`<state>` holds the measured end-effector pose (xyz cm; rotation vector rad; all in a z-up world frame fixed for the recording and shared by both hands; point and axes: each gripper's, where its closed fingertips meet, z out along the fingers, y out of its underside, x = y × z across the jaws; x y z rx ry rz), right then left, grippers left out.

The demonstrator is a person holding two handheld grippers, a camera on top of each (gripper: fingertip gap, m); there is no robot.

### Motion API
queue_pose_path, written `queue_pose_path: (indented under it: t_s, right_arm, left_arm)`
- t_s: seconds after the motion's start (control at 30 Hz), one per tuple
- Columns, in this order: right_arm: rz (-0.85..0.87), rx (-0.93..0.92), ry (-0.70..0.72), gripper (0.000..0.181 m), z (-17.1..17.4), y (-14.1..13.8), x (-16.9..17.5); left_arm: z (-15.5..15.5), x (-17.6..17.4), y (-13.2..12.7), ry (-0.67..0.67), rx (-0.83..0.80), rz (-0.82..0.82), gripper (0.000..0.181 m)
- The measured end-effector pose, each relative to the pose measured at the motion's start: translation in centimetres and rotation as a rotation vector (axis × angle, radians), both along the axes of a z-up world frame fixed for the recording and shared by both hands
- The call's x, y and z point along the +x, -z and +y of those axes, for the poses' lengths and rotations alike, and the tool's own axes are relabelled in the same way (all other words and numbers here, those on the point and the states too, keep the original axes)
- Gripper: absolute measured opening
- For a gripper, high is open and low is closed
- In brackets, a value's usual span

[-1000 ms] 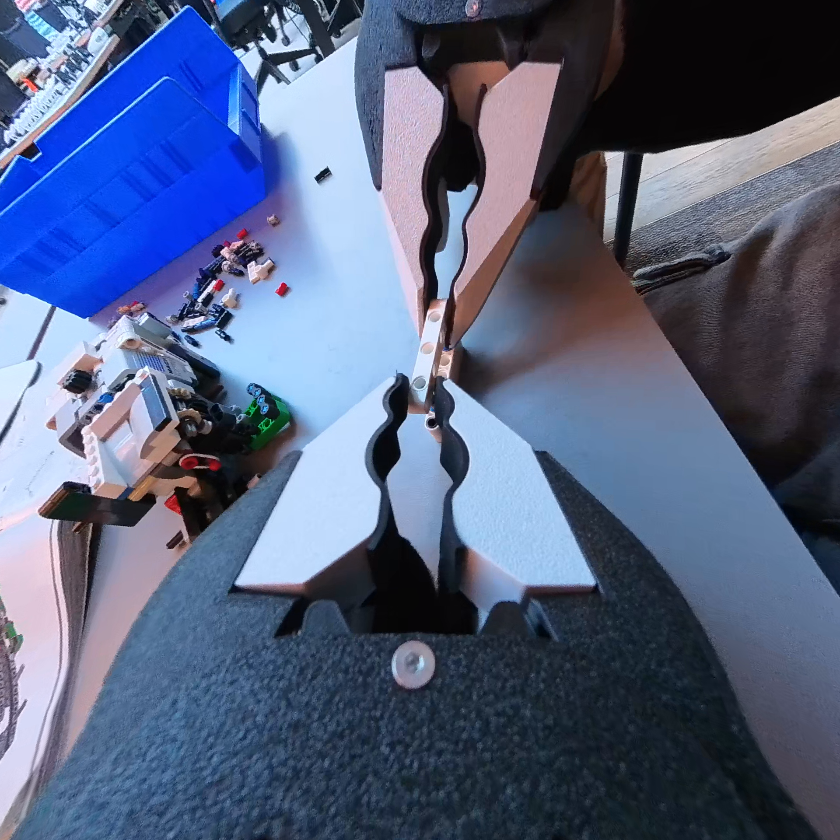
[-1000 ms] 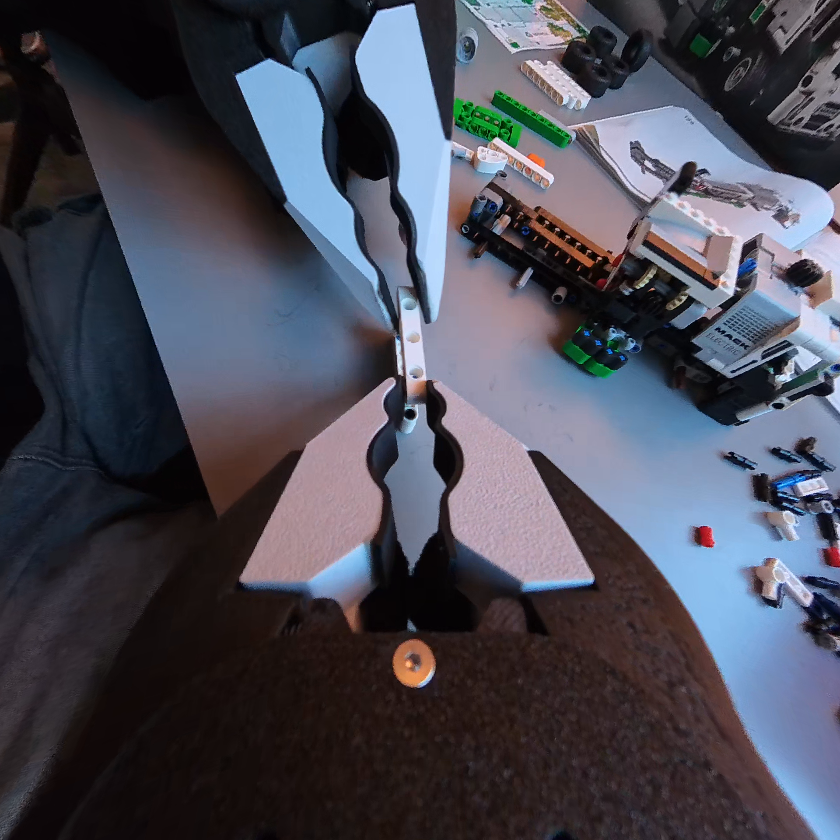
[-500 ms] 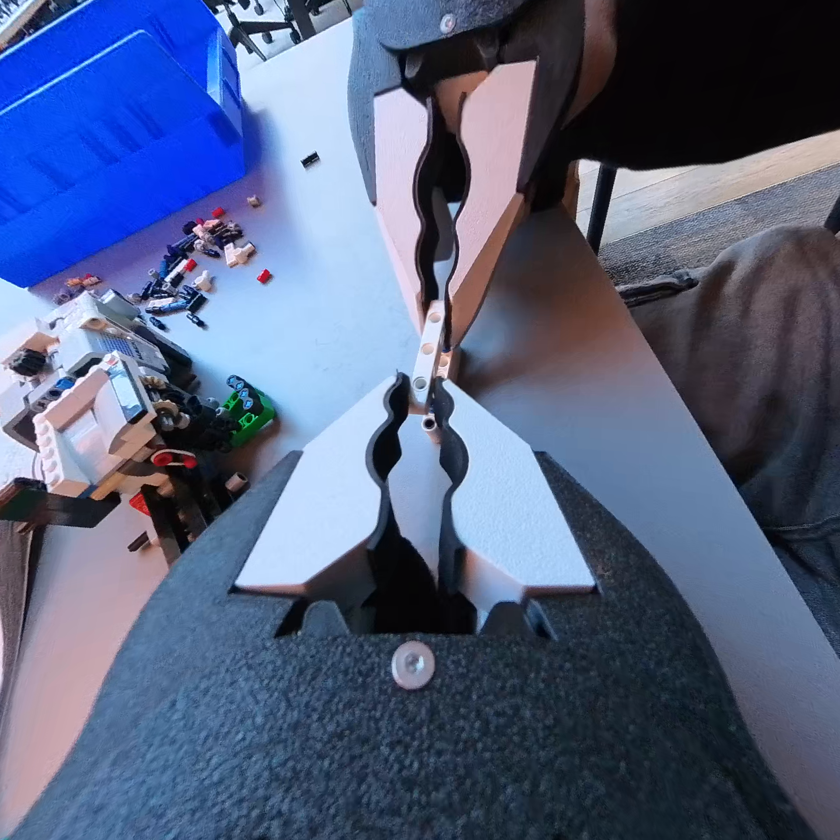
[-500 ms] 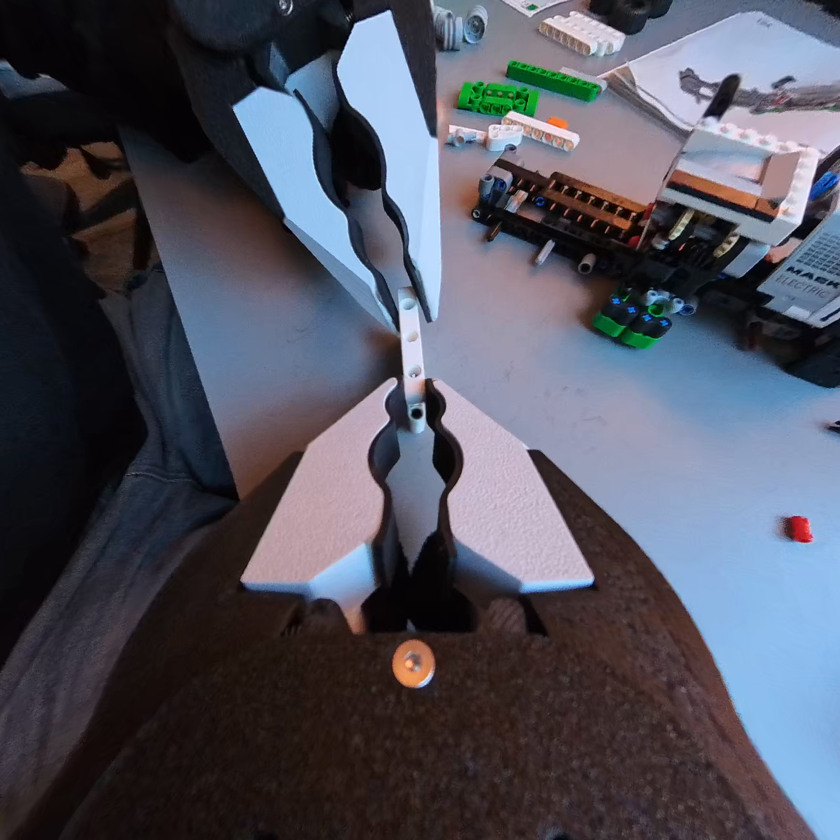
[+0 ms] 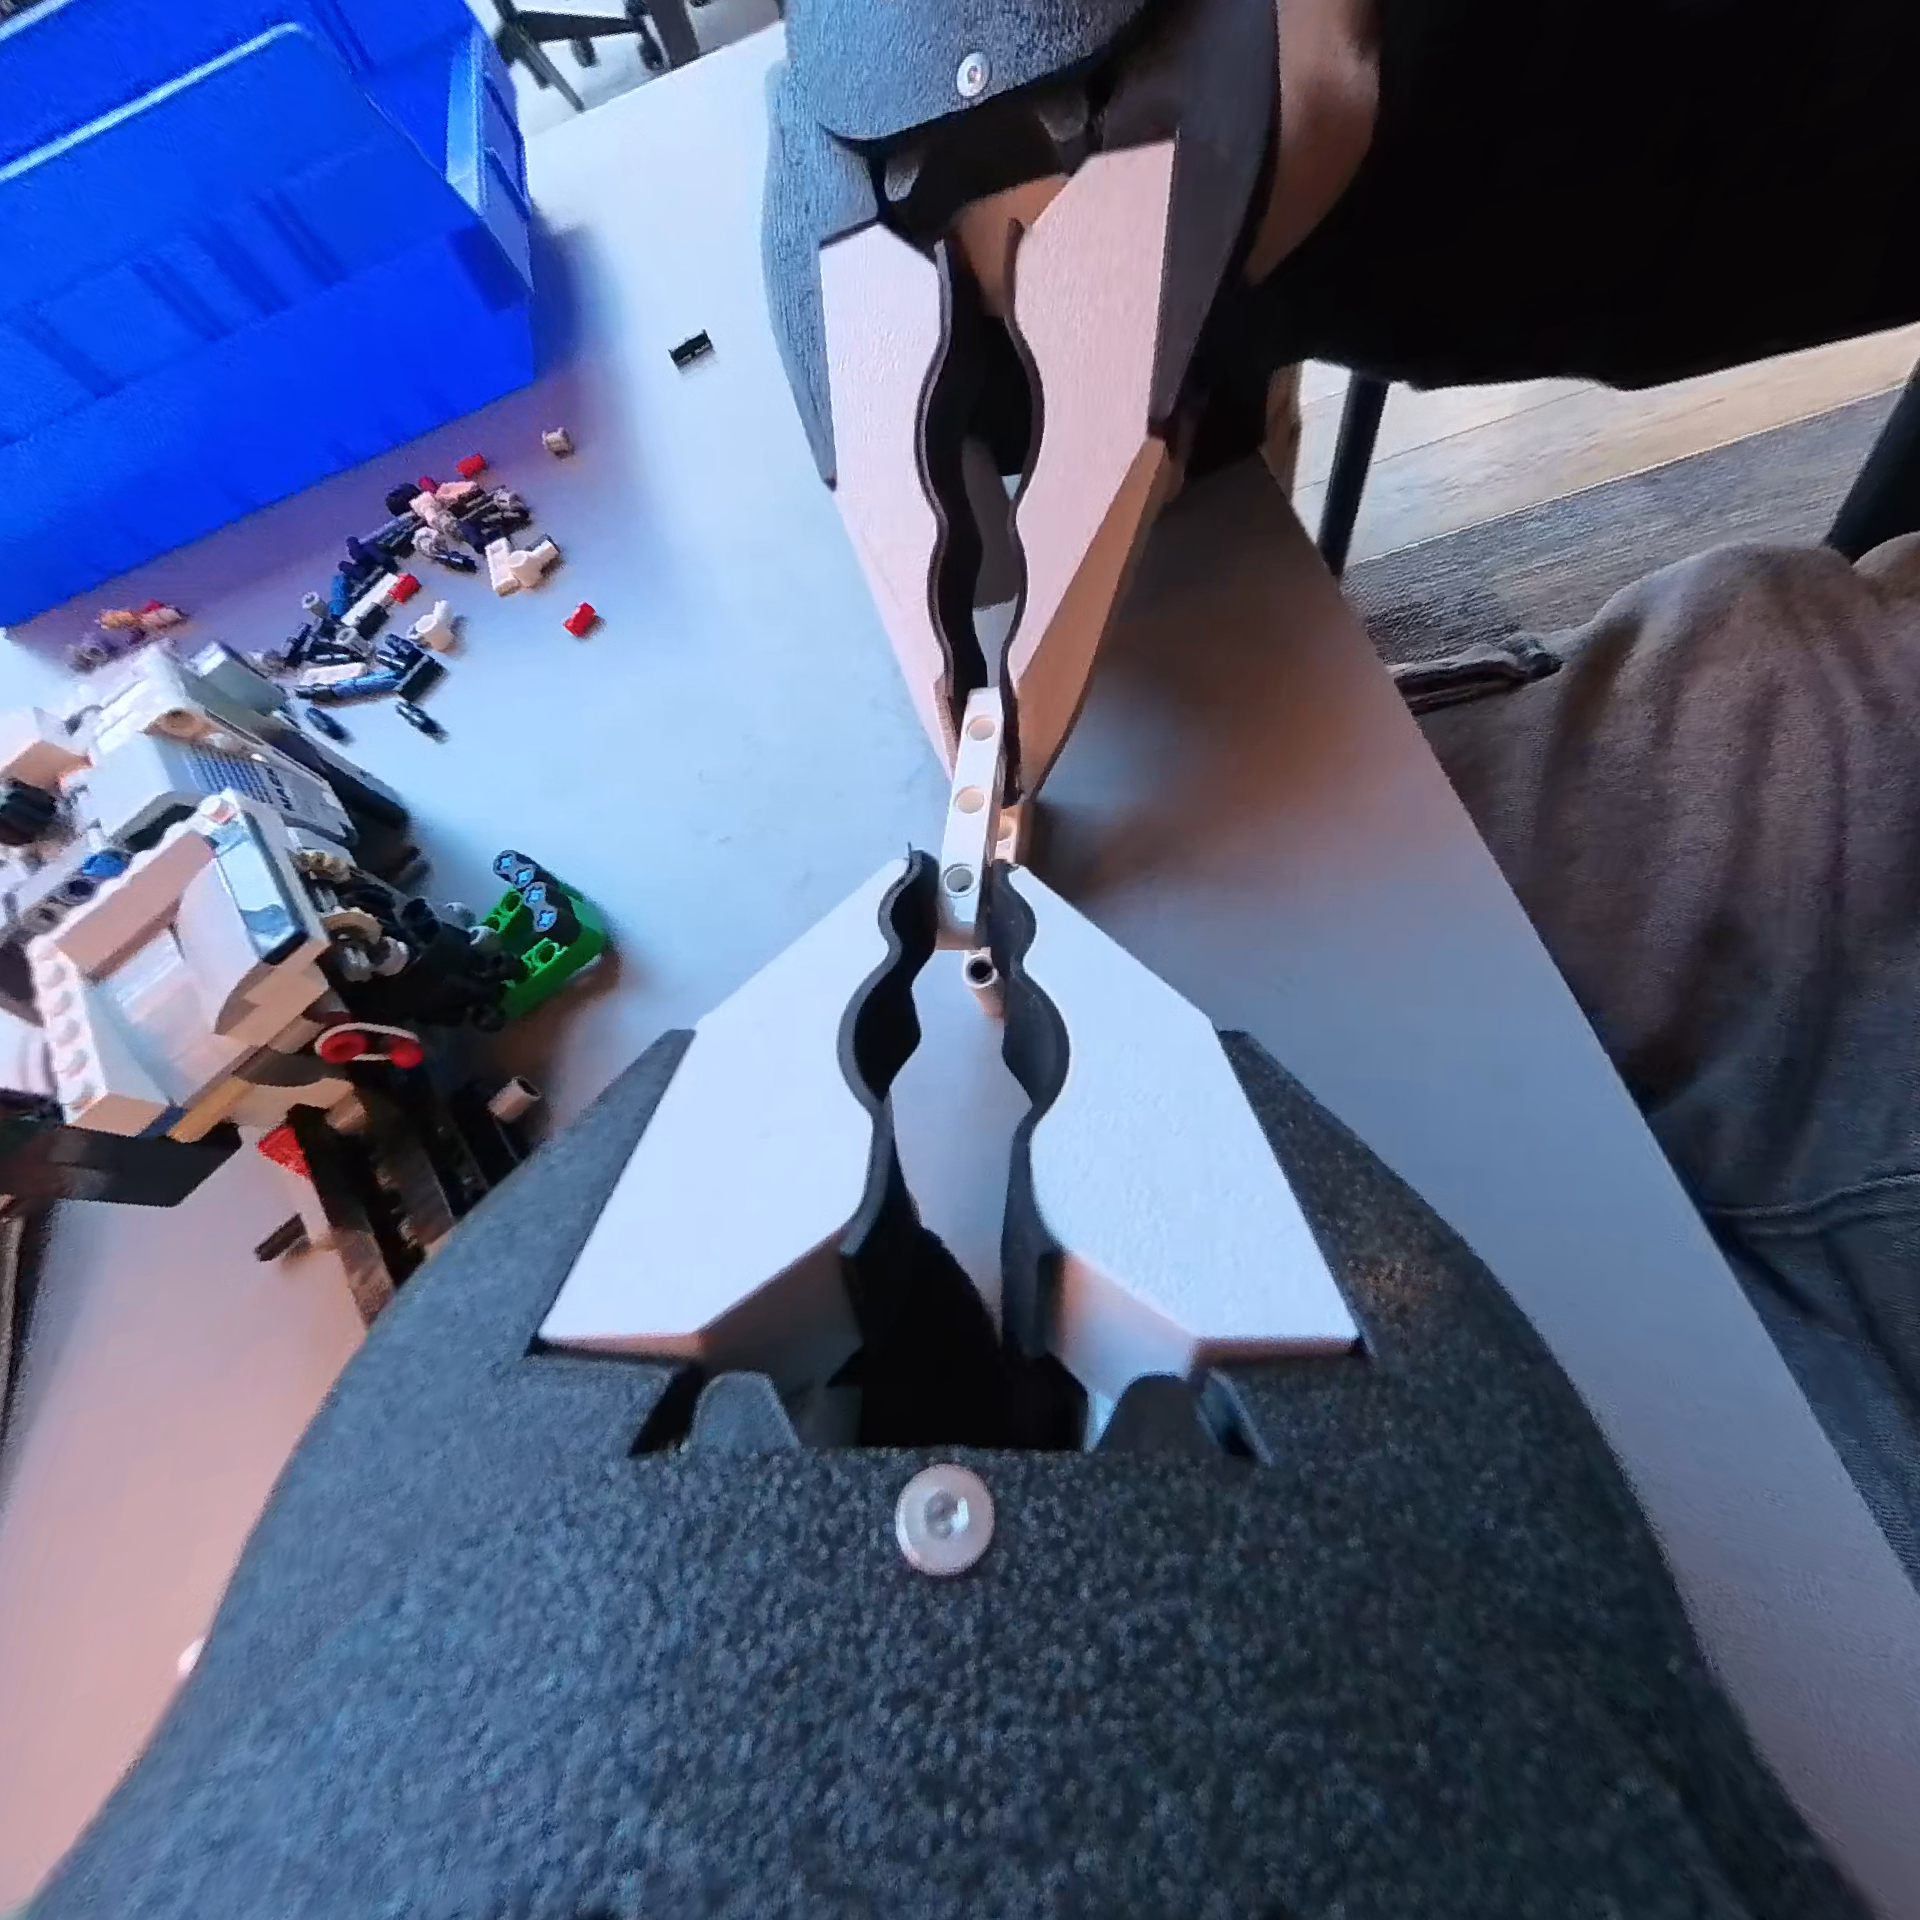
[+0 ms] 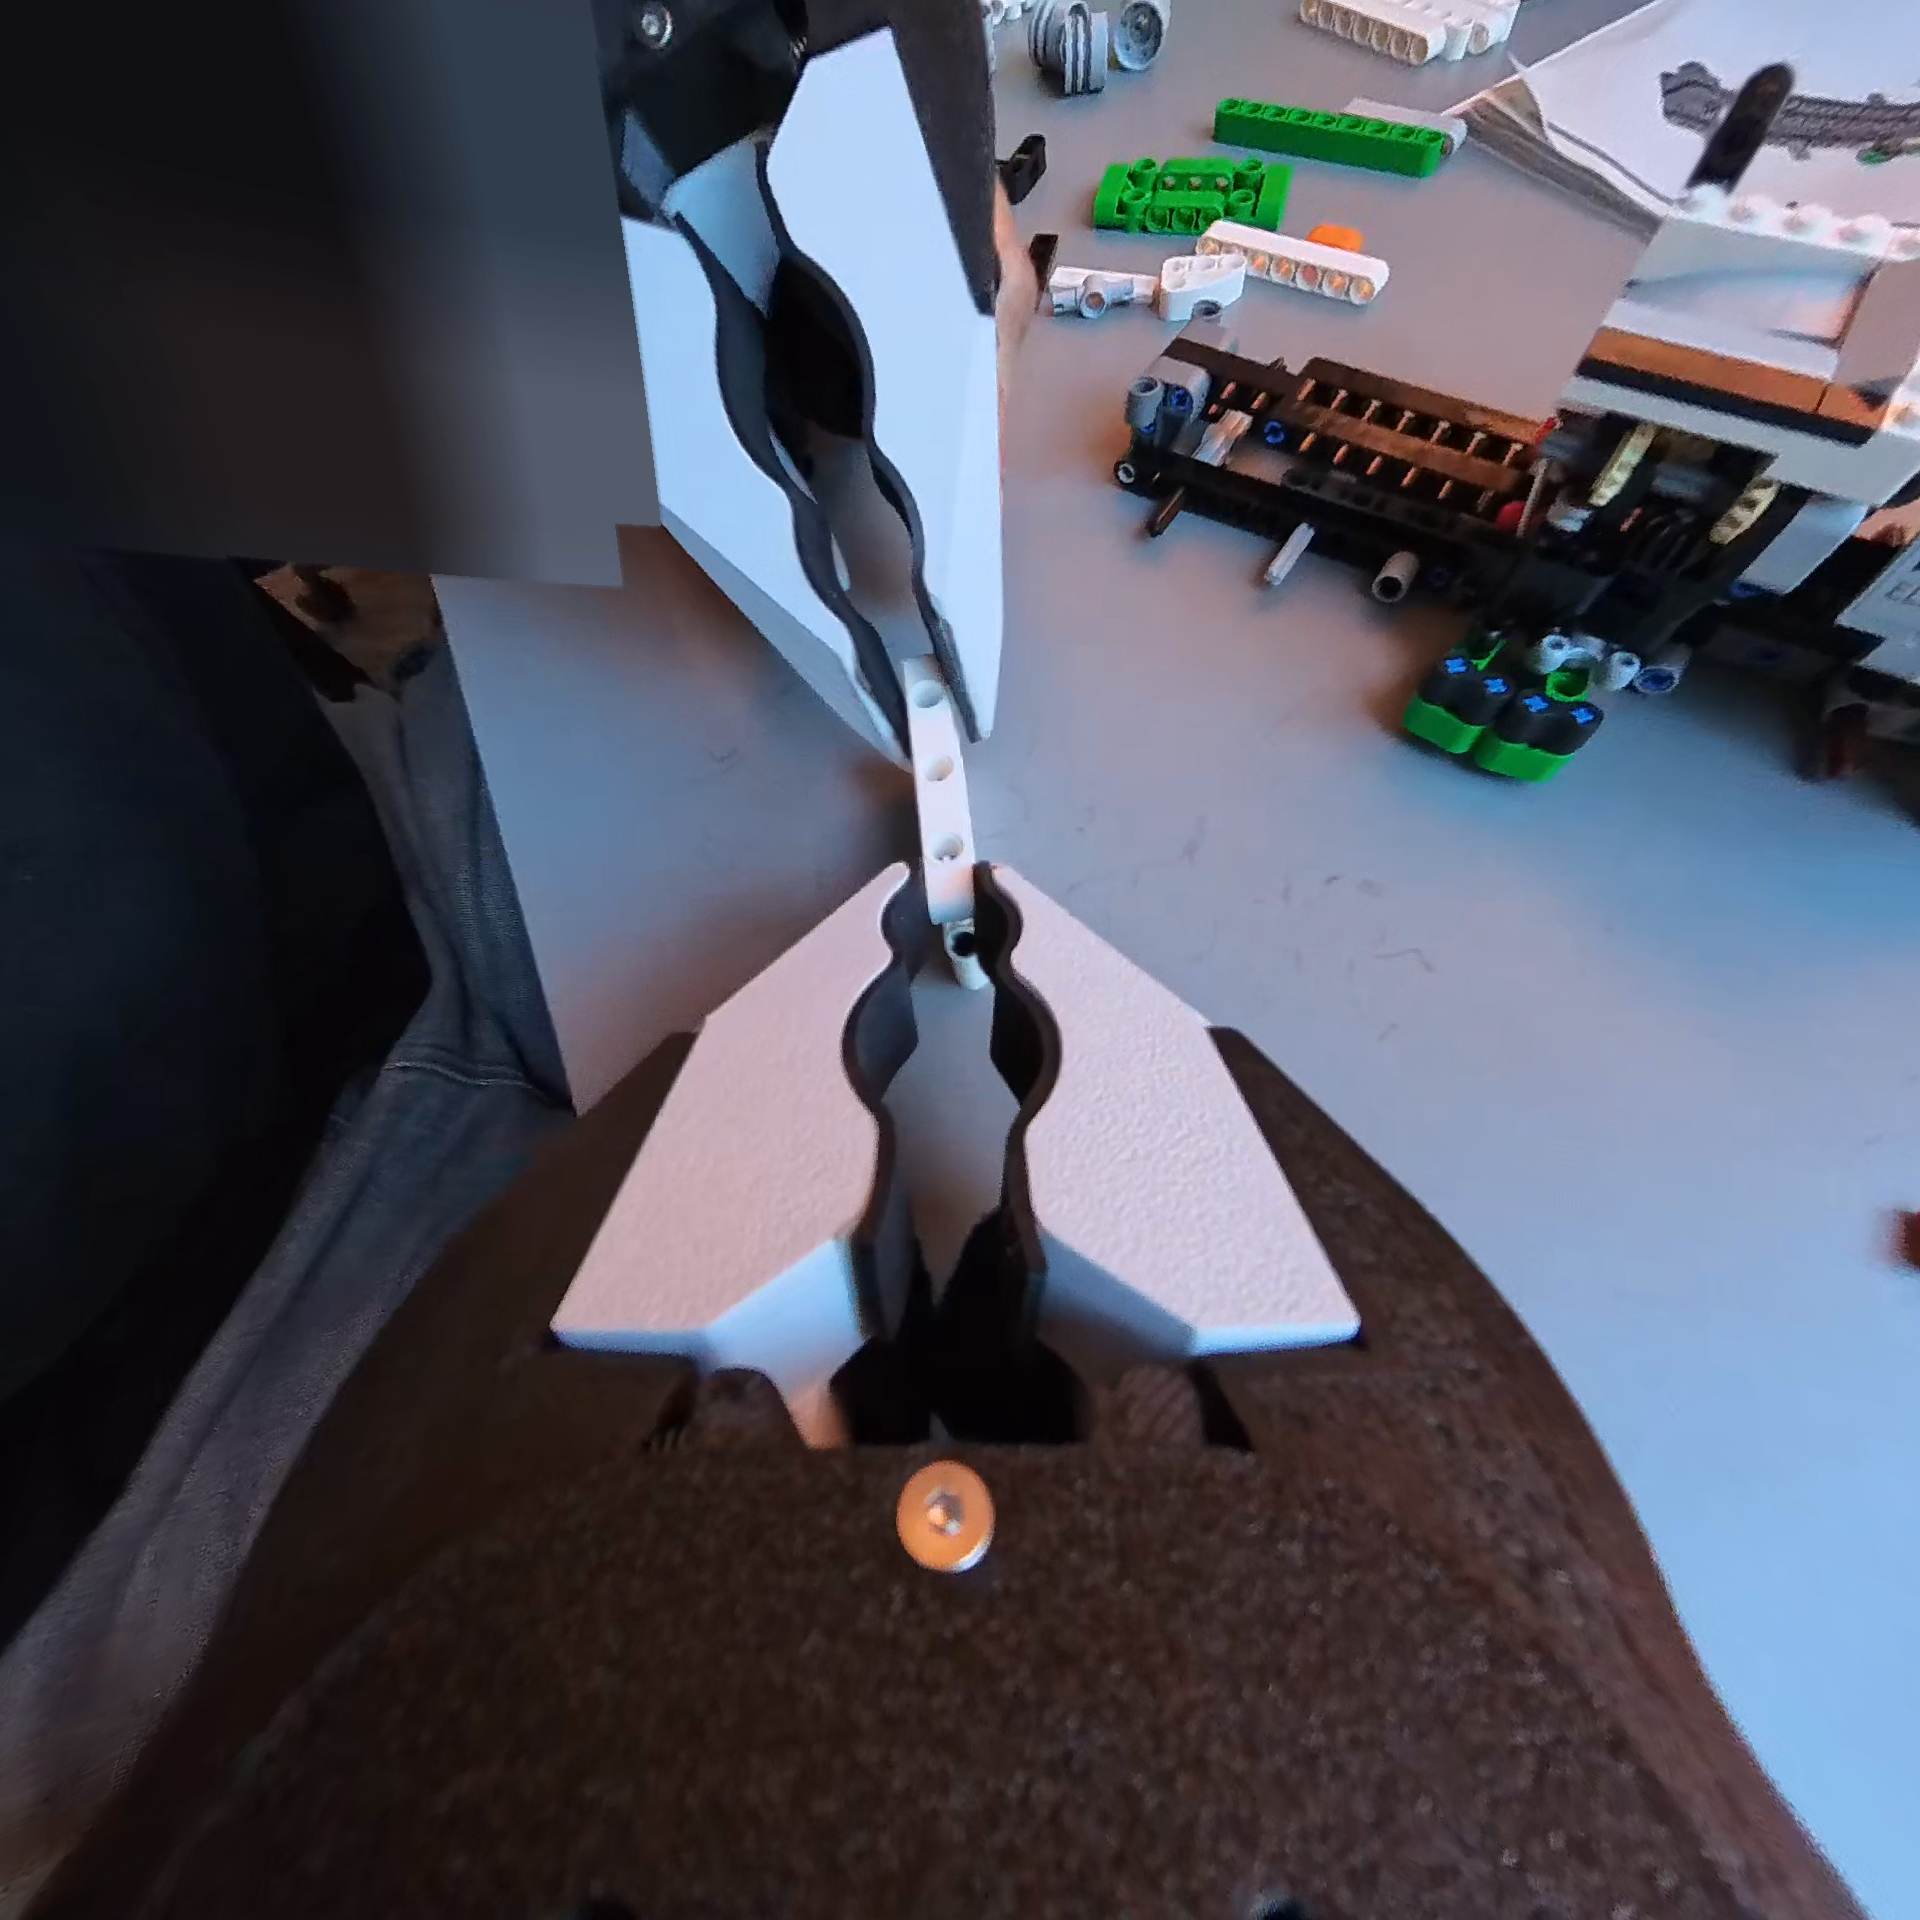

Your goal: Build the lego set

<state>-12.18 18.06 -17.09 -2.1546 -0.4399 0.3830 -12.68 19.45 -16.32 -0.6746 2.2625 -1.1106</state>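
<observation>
The grey table (image 5: 675,748) carries everything in view. At its far left stands a blue bin (image 5: 239,291). Nearer you sits the partly built white-and-black truck model (image 5: 208,935), seen from its other side in the right wrist view (image 6: 1558,457), with a green-and-black sub-assembly (image 6: 1496,717) just beside it. Farther back lie two green pieces (image 6: 1330,135) and a white beam (image 6: 1288,270); a loose scatter of small pins and connectors (image 5: 416,613) lies between bin and model.

Your two grippers meet tip to tip above the table edge. Your left gripper (image 5: 961,904) is closed to a narrow gap on one end of the white holed beam (image 5: 971,821). Your right gripper (image 6: 945,894) is likewise nearly closed on the opposite end of the same beam (image 6: 940,800). The beam therefore spans the short gap between both sets of tips, clear of the table. A small light-grey pin (image 5: 982,977) (image 6: 964,951) projects from each gripped end.
</observation>
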Motion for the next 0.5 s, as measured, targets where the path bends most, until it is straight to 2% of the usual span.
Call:
queue_pose_path:
  t_s: [0.3,0.5]
  right_arm:
    - [-0.010,0.002,-0.001,0.007,-0.01,0.03,0.03]
    - [-0.001,-0.004,-0.015,0.007,-0.10,0.04,-0.19]
  left_arm:
    - [-0.10,-0.05,0.01,0.010,-0.048,0.053,0.008]
    - [-0.04,-0.11,-0.12,0.008,-0.038,0.026,0.010]
